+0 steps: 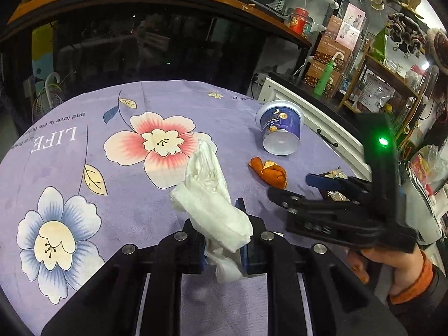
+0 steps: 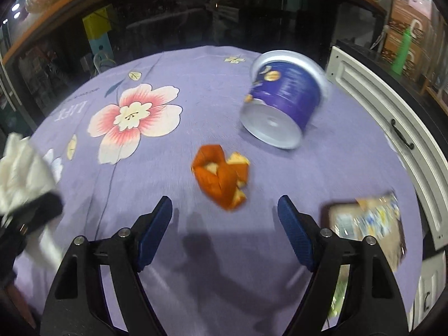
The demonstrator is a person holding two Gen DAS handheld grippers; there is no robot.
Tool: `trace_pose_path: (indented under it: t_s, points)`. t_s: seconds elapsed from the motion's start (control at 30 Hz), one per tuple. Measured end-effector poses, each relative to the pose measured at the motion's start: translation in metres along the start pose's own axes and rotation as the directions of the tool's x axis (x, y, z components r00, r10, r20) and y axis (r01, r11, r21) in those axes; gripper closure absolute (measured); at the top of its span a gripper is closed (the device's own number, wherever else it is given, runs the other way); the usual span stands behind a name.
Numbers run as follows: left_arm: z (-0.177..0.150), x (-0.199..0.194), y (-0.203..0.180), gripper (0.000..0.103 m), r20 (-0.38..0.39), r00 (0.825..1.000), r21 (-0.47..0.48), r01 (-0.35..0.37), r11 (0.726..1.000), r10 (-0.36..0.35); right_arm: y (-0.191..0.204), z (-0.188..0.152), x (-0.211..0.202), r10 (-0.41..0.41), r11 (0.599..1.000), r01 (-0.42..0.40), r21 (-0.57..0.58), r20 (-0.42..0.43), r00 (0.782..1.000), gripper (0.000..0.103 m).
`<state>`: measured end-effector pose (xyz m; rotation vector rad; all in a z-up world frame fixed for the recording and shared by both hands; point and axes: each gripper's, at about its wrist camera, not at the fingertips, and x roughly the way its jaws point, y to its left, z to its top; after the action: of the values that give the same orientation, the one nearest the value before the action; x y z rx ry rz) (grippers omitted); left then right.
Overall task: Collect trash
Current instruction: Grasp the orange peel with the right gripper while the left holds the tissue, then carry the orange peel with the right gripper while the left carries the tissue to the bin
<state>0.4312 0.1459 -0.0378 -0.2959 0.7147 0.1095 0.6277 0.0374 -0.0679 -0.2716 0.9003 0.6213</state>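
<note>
Left wrist view: left gripper clamps a crumpled white paper tissue above the purple floral tablecloth. Right gripper is spread wide and empty, just short of the orange peel; a blue tub lies tipped beyond.

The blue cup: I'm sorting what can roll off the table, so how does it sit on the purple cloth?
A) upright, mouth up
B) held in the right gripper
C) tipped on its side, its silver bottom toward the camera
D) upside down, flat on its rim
C: the blue cup lies tipped on the purple cloth, its round silver bottom facing the camera, well beyond the open right gripper.
</note>
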Motion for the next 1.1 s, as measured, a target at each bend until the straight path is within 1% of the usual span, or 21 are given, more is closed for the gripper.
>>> trace_pose_path:
  t_s: [0.07, 0.13, 0.2, 0.23, 0.27, 0.33, 0.4, 0.57, 0.67, 0.77, 0.8, 0.87, 0.97, 1.03, 1.1]
  points:
    - [-0.001, 0.001, 0.0, 0.086, -0.002, 1.0, 0.003, -0.002, 1.0, 0.002, 0.005, 0.006, 0.01, -0.013, 1.0, 0.013, -0.012, -0.009, 1.0, 0.033]
    - [-0.002, 0.003, 0.0, 0.086, -0.013, 1.0, 0.0, 0.007, 1.0, -0.007, 0.008, 0.009, 0.017, -0.017, 1.0, 0.017, -0.015, -0.016, 1.0, 0.042]
    - [-0.002, 0.005, 0.0, 0.086, -0.019, 1.0, -0.001, 0.009, 1.0, -0.009, 0.009, 0.01, 0.023, -0.027, 1.0, 0.027, -0.015, -0.02, 0.999, 0.048]
    - [-0.002, 0.006, 0.0, 0.086, -0.02, 1.0, -0.002, 0.012, 1.0, -0.012, 0.009, 0.011, 0.024, -0.028, 1.0, 0.028, -0.008, -0.01, 1.0, 0.057]
    - [-0.002, 0.005, 0.0, 0.086, -0.021, 1.0, -0.004, 0.017, 1.0, -0.017, 0.009, 0.012, 0.024, -0.031, 1.0, 0.031, -0.002, -0.004, 1.0, 0.061]
    - [-0.003, 0.005, 0.0, 0.086, -0.018, 1.0, -0.004, 0.022, 1.0, -0.022, 0.008, 0.013, 0.024, -0.042, 0.999, 0.042, 0.009, -0.004, 0.999, 0.068]
    - [-0.004, 0.006, -0.001, 0.086, -0.019, 1.0, -0.001, 0.024, 1.0, -0.024, 0.008, 0.011, 0.019, -0.046, 0.999, 0.046, 0.01, 0.007, 0.999, 0.071]
    - [-0.006, 0.007, -0.003, 0.086, -0.023, 0.999, -0.004, 0.033, 0.999, -0.033, 0.003, -0.004, -0.005, -0.029, 0.999, 0.028, 0.041, 0.038, 0.999, 0.073]
    - [-0.006, 0.003, -0.006, 0.086, -0.004, 0.999, 0.01, 0.047, 0.999, -0.047, -0.003, -0.021, -0.032, -0.016, 0.997, 0.011, 0.071, 0.069, 0.997, 0.073]
    - [-0.006, 0.001, -0.01, 0.086, 0.004, 0.998, 0.025, 0.058, 0.998, -0.058, -0.008, -0.044, -0.067, -0.004, 0.997, -0.004, 0.076, 0.105, 0.994, 0.073]
    - [-0.006, 0.001, -0.011, 0.086, 0.005, 0.998, 0.028, 0.065, 0.997, -0.065, -0.01, -0.056, -0.085, -0.007, 0.997, -0.002, 0.077, 0.122, 0.992, 0.073]
    - [-0.008, 0.001, -0.015, 0.086, 0.004, 0.997, 0.036, 0.074, 0.997, -0.075, -0.014, -0.074, -0.107, -0.01, 0.997, -0.003, 0.083, 0.143, 0.99, 0.073]
    - [-0.011, 0.003, -0.024, 0.086, 0.002, 0.996, 0.064, 0.09, 0.994, -0.09, -0.021, -0.11, -0.146, -0.027, 0.995, 0.009, 0.104, 0.171, 0.985, 0.073]
    - [-0.015, 0.006, -0.033, 0.086, -0.005, 0.995, 0.091, 0.097, 0.991, -0.097, -0.029, -0.138, -0.171, -0.049, 0.992, 0.026, 0.125, 0.184, 0.982, 0.073]
    - [-0.019, 0.009, -0.04, 0.086, -0.025, 0.994, 0.099, 0.104, 0.99, -0.102, -0.037, -0.168, -0.195, -0.091, 0.987, 0.064, 0.145, 0.189, 0.978, 0.073]
